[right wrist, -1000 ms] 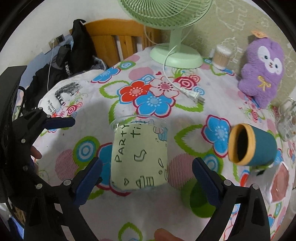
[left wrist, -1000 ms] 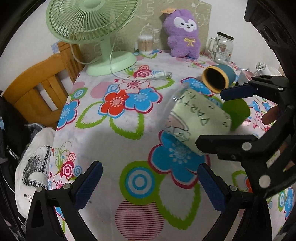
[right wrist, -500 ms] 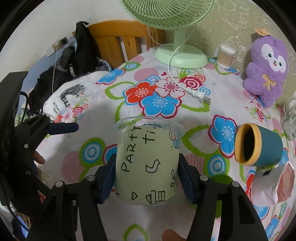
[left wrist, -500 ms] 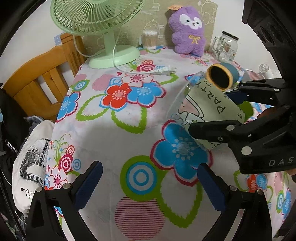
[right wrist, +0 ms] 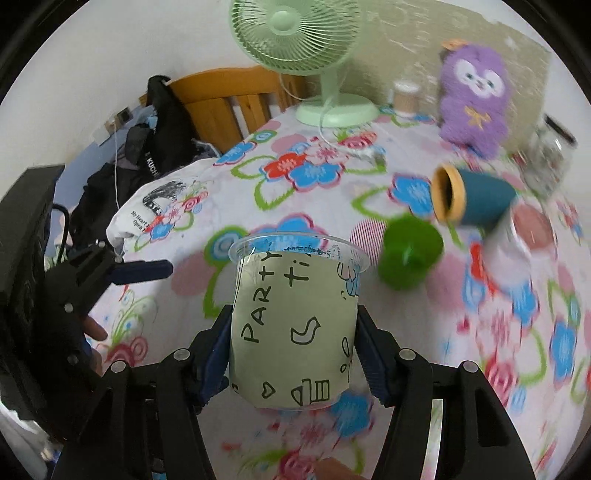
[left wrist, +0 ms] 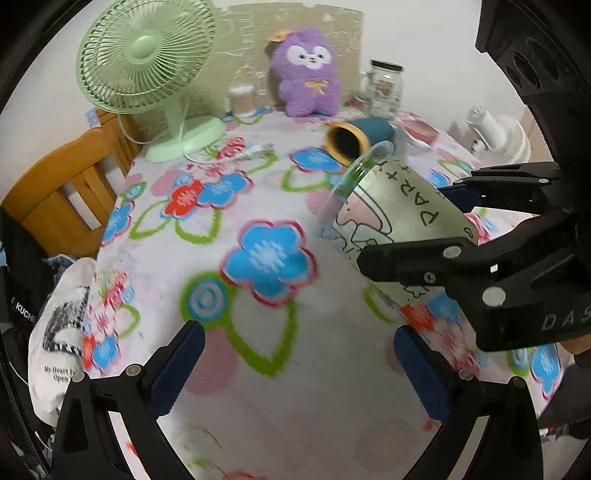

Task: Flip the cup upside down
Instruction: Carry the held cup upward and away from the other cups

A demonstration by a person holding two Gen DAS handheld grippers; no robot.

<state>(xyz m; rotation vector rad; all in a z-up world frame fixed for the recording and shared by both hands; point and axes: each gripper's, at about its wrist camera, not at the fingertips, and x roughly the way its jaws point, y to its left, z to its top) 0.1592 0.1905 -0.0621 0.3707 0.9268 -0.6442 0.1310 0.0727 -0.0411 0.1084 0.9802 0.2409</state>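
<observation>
Thin clear plastic: the cup (right wrist: pixel 291 325) is light, easily crushed. Right tool (right wrist: pixel 291 354) clamps its lower wall; grip gently, mid-body. Left tool (left wrist: pixel 295 369) stands apart, empty.

My right tool (right wrist: pixel 291 354) covers the cup's (right wrist: pixel 291 332) lower sides. The jar (right wrist: pixel 550 162) and the tabletop (right wrist: pixel 517 332) on my right are blurred.

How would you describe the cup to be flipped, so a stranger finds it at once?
Start at the green fan, then come forward over the flowered tablecloth. The right gripper clamps the cup: clear plastic, pale green sleeve reading "PARTY", unlike the teal cup lying sideways.
</observation>
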